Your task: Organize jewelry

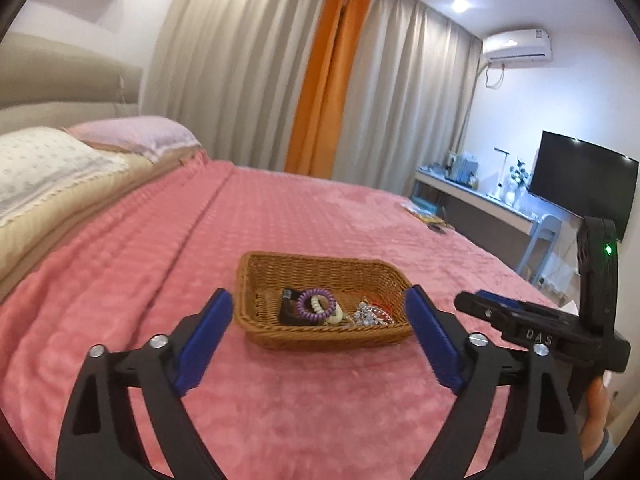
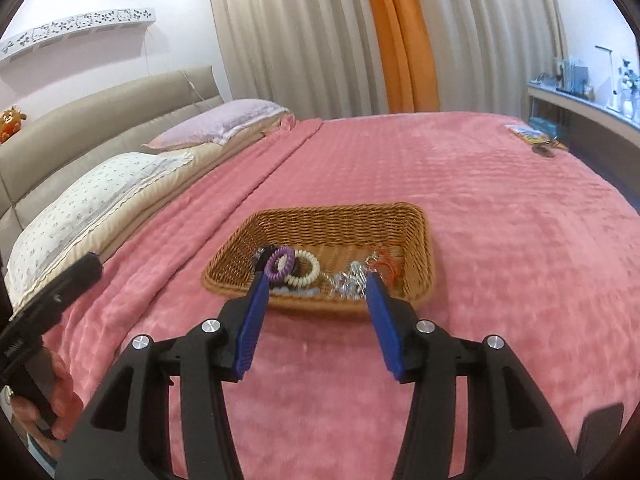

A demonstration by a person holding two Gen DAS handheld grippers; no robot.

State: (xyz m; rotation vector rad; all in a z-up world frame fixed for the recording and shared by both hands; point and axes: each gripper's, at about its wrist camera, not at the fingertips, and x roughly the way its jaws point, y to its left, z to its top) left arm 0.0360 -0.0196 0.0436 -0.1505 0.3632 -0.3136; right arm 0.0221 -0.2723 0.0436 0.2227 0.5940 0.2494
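A brown wicker basket [image 1: 320, 260] [image 2: 340, 224] sits on the pink blanket [image 1: 280, 208] [image 2: 500, 208]. In it lie a purple coil hair tie [image 1: 316, 303] [image 2: 280, 266], a cream coil tie [image 1: 335, 313] [image 2: 307, 273], a black piece [image 1: 287, 307], silver jewelry [image 1: 370, 314] [image 2: 352, 283] and a red cord [image 2: 386, 267]. My left gripper [image 1: 319, 293] hovers on the near side of the basket, wide open and empty. My right gripper [image 2: 317, 277] is also open and empty, with its fingertips over the basket's near rim. Each gripper shows at the edge of the other's view, held by a hand.
Two pillows [image 2: 100, 208] and a padded headboard [image 2: 100, 112] lie to the left. Curtains [image 1: 248, 72] hang behind the bed. A desk [image 1: 480, 200] with a TV [image 1: 584, 188] stands at the right. Small flat items [image 2: 532, 136] rest at the bed's far right corner.
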